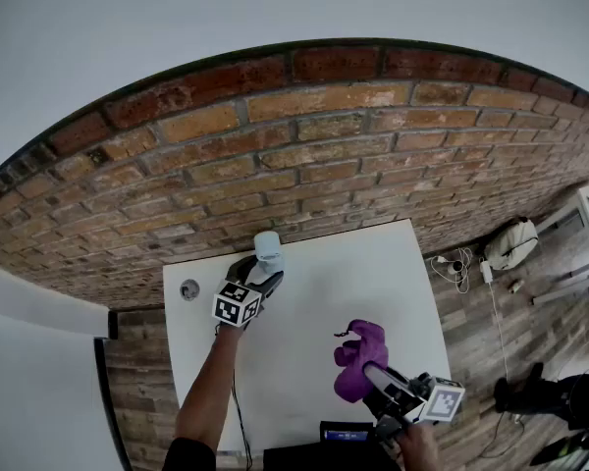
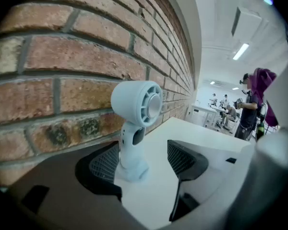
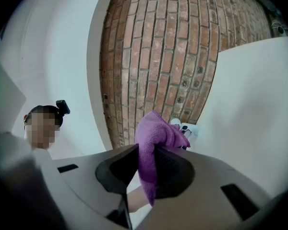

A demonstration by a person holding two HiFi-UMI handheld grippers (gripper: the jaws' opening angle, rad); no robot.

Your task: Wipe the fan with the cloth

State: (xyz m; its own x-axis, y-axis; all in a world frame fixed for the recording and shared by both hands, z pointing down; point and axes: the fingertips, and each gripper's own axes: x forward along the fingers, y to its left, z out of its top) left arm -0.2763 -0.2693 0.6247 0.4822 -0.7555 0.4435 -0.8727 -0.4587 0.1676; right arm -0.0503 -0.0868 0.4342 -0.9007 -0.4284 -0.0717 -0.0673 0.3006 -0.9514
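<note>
Nearest the person, at the table's front edge, the right gripper (image 1: 371, 379) is clenched on the purple cloth (image 1: 361, 356). The head view shows the cloth only as a bunched lump standing up from the jaws. The right gripper view shows the grip itself: both black pads pinch a fold, with one end of the cloth rising above them and the other hanging below. Further across the white table (image 1: 319, 361), the left gripper (image 1: 258, 275) is stretched out on a bare forearm toward the pale fan (image 1: 268, 248), which stands upright near the table's back edge. From above, the fan looks as if it is merely at the gripper's tip. The left gripper view shows more: the jaws stand wide apart and released, and the fan's stem and foot stand between them, just beside the pad on that view's left and well clear of the other. The round grille head rises above both pads. The fan and the cloth are well apart. Behind the fan runs the brick wall (image 1: 275, 145). Only the head view shows the bag (image 1: 515, 243) on the plank floor to the right.
</note>
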